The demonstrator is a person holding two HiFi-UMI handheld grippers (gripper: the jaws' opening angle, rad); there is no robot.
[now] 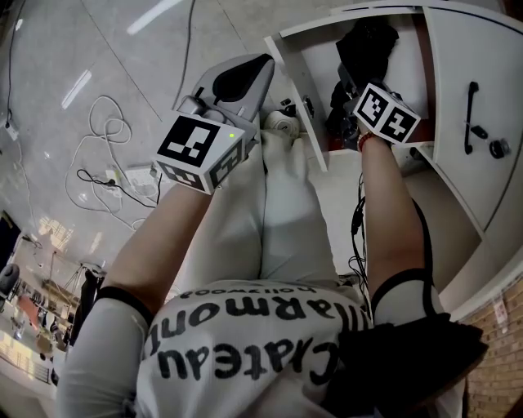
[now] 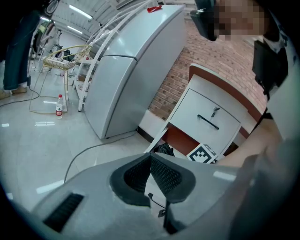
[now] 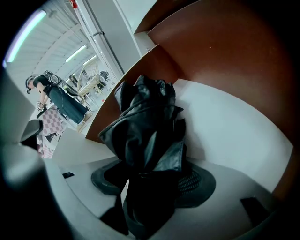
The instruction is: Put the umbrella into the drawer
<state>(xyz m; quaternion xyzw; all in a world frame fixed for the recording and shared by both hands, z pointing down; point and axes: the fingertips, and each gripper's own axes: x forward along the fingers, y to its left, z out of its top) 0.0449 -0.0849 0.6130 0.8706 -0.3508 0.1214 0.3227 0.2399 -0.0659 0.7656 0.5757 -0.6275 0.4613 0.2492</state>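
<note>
Right gripper (image 3: 150,183): clamped on umbrella (image 3: 145,122), jaws spread wide by its bulk.
Umbrella: black, folded; hung inside open drawer (image 3: 234,131), near brown side wall.
Left gripper (image 2: 151,157): pads pressed together, empty, outside drawer.

Bright ceiling strips (image 2: 79,11), glare on the floor (image 1: 49,49), fisheye-bent edges, dark corners, murky black umbrella (image 3: 145,136).

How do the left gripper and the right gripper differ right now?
The left gripper is shut and empty; the right gripper grips the black umbrella. The left gripper is outside the drawer; the right gripper reaches into it. Both are grey two-jaw grippers.
</note>
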